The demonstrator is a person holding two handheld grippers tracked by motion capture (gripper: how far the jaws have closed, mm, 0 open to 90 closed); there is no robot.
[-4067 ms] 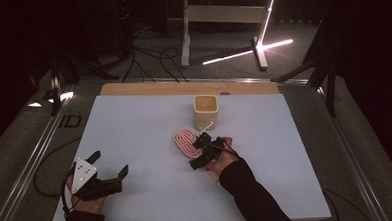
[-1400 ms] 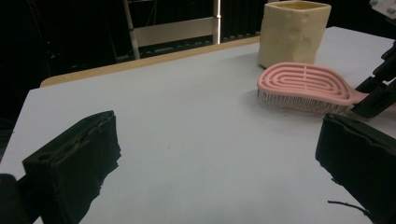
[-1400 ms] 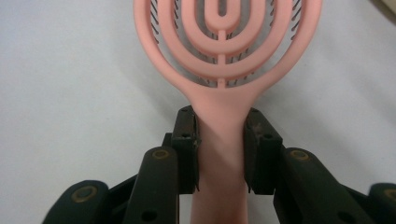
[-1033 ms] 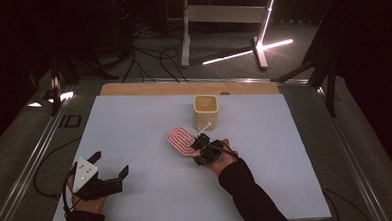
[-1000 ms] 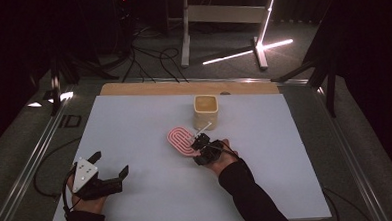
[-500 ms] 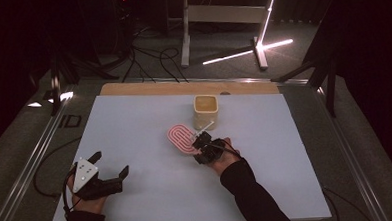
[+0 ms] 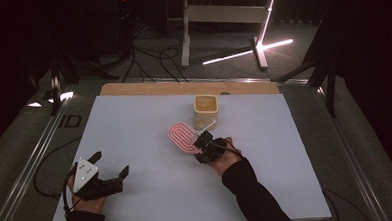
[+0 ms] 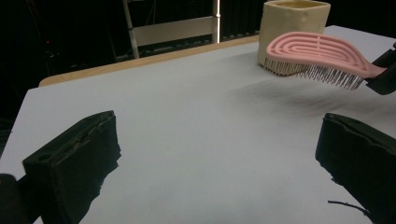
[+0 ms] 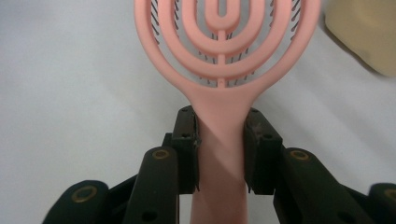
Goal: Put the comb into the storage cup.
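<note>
In the high view the right tool [image 7: 204,142] sits just right of the frame's centre, its two black jaws clamped on the handle of a pink hairbrush [image 7: 180,136], whose oval head reaches toward the upper left of the tool. In the right gripper view the hairbrush [image 9: 223,56] fills the upper middle of the frame, back side up with its concentric pink ribs showing and dark bristles visible through the slots, while its handle runs down between the jaws, which press it from both sides at the lower centre. In the left gripper view the hairbrush [image 8: 314,53] shows at the upper right, held clear of the worktop [image 8: 196,121] with its bristles pointing down and a soft shadow beneath it; its head tilts slightly, the handle end lower at the right edge of the frame. A cream square cup [image 7: 205,110] stands just above and to the right of the brush head in the high view, near it but whether they touch cannot be told; in the left gripper view the cup [image 8: 289,23] rises behind the brush at the top right. The left tool [image 7: 109,172] rests at the lower left of the high view, well apart from the brush, with its jaws spread wide and nothing between them, held by a hand [image 7: 85,195] at the pale grey worktop's near edge.
</note>
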